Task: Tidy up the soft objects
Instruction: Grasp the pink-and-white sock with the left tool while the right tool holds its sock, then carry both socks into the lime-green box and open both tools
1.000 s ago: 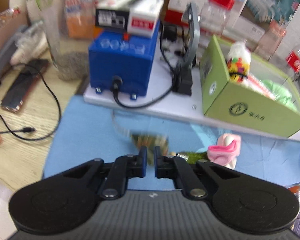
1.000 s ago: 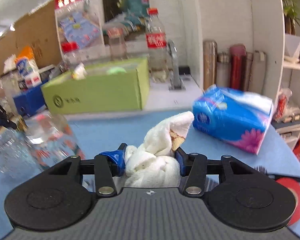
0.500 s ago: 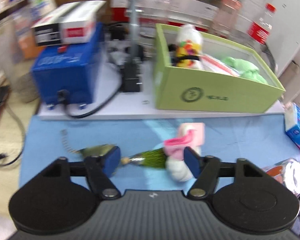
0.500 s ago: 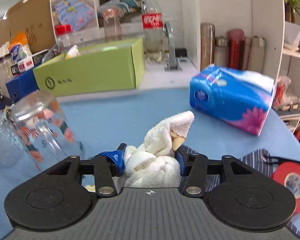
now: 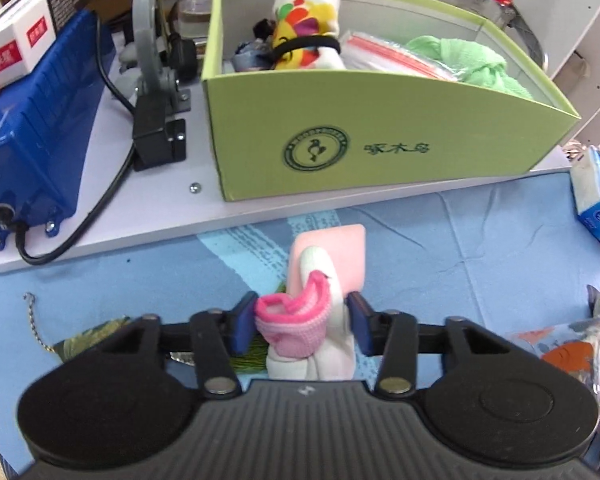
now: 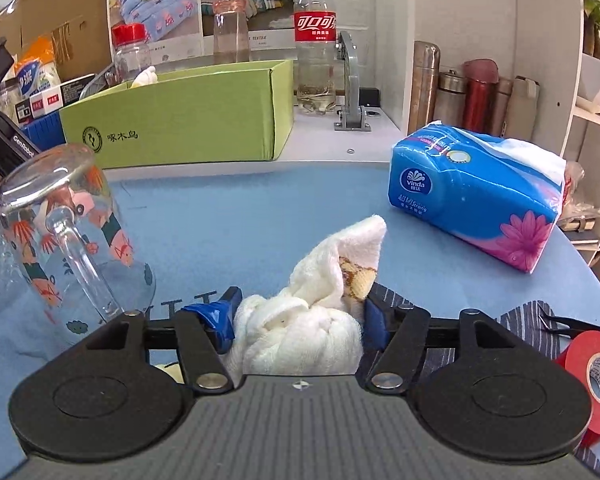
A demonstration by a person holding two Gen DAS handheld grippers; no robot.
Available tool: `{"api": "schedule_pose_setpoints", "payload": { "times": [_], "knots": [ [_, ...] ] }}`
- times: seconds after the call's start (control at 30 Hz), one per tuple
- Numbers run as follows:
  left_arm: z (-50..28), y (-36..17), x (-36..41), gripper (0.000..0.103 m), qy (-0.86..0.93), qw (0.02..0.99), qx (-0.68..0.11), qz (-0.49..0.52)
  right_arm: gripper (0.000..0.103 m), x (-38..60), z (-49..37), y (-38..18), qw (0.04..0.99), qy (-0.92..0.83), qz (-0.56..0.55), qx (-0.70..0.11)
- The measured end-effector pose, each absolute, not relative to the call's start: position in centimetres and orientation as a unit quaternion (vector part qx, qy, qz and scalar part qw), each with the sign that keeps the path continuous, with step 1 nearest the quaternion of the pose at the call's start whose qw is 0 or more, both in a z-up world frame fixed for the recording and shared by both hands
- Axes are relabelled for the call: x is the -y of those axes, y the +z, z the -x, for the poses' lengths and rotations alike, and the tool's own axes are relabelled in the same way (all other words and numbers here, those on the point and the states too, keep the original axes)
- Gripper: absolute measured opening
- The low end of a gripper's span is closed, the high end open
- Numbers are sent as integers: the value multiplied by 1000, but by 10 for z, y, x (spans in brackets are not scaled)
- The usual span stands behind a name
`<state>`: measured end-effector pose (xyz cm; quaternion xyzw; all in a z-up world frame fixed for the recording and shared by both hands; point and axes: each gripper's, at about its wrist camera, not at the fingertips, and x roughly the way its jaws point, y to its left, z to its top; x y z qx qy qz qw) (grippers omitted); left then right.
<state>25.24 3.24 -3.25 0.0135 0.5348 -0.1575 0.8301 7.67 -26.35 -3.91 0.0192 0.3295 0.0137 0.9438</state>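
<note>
Green cardboard box [image 5: 380,152]: I see it already crowded with soft things, standing on the white board beyond the blue mat [image 5: 460,240]; a careless drop could catch its near wall.
Printed glass mug [image 6: 60,232]: upside down just beside my right gripper [image 6: 298,316]; a sideways swing may topple it.
White knotted towel [image 6: 300,328]: lying on the mat between the right jaws, which are opening; it may unroll.
Pink-and-white rolled sock [image 5: 304,324]: on the mat, the left gripper [image 5: 300,322] closing around it; its left pad touches the cuff, the right stands just off, so I could pinch the cuff alone and lose it.
</note>
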Motion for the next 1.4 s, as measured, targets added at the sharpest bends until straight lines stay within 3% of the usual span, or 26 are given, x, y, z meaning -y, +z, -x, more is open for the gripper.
{"api": "schedule_pose_setpoints", "payload": {
  "times": [0.07, 0.13, 0.3, 0.53, 0.77, 1.13, 1.2, 1.23, 1.27, 1.33, 1.4],
  "knots": [
    [-248, -31, -35, 27, -151, 833, -532, -18, 50, 265, -77, -39, 944, 13, -24, -329],
    [-245, -28, -41, 23, -144, 836, -529, -5, 51, 268, -77, -39, 944, 15, -32, -328],
    [-233, -8, -81, 23, -124, 848, -512, 53, 32, 278, -73, -34, 943, 29, -80, -321],
    [-234, 53, -94, 23, -119, 877, -460, 68, 32, 266, -83, 31, 967, 74, -55, -239],
    [-289, 113, -36, 23, -162, 892, -416, 72, 33, 239, -192, 98, 968, 135, -9, -209],
    [-373, 75, 28, 23, -170, 873, -456, 46, 34, 191, -325, 68, 933, 189, 22, -307],
    [-377, 66, 31, 26, -167, 872, -459, 36, 38, 189, -335, 59, 928, 195, 17, -318],
    [-378, 63, 32, 37, -167, 873, -457, 29, 39, 188, -340, 53, 924, 197, 13, -329],
    [-378, 61, 32, 62, -163, 876, -454, 27, 41, 187, -344, 49, 920, 195, 9, -341],
    [-374, 59, 29, 63, -162, 881, -443, 27, 42, 185, -349, 41, 906, 184, 8, -382],
    [-370, 59, 26, 63, -164, 881, -442, 28, 45, 187, -342, 44, 914, 184, 1, -362]
  ]
}}
